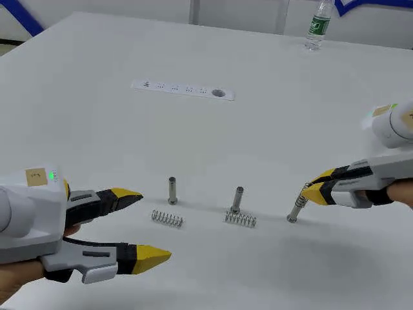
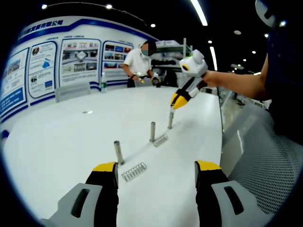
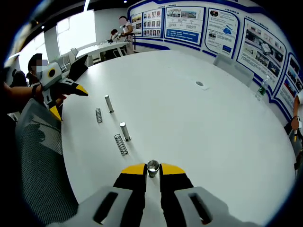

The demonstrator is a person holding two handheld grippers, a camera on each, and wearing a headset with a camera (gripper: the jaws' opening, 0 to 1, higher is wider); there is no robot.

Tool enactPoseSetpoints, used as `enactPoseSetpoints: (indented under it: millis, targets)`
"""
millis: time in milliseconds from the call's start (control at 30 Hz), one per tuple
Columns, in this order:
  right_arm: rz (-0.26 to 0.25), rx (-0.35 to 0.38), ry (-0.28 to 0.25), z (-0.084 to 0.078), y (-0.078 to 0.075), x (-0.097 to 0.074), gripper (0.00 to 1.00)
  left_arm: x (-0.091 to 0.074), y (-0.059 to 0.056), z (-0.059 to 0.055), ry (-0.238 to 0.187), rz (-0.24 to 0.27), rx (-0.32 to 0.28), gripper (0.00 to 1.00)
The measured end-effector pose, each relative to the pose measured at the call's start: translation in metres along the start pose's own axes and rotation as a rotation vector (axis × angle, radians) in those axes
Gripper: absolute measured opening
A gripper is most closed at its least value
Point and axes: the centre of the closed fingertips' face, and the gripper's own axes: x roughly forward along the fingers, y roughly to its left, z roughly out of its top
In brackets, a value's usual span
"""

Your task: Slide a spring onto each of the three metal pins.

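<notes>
Clenching right gripper (image 1: 309,190) on spring (image 3: 152,167), over top of leaning pin (image 1: 295,213) just under tips; next prob. push down along pin axis.

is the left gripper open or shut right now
Open. The left gripper has its yellow-tipped jaws spread wide with nothing held; a spring lies on the table ahead of them.

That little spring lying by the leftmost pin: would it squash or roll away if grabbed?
The loose spring is a thin open wire coil, so it would probably squash if pinched end to end. It lies on its side on the smooth table, so a nudge could well roll it. It looks tiny, likely very light.
</notes>
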Motion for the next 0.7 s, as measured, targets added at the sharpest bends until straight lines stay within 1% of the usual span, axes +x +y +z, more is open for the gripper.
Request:
enactPoseSetpoints:
  millis: [333,700]
  targets:
    - [0.004,0.022,0.020,-0.013,0.000,0.015,0.12,-0.001,0.000,-0.001,0.003,0.002,-0.001,0.66]
    - [0.008,0.026,0.036,-0.022,0.002,0.022,0.12,-0.001,-0.001,-0.002,0.004,0.002,-0.003,0.66]
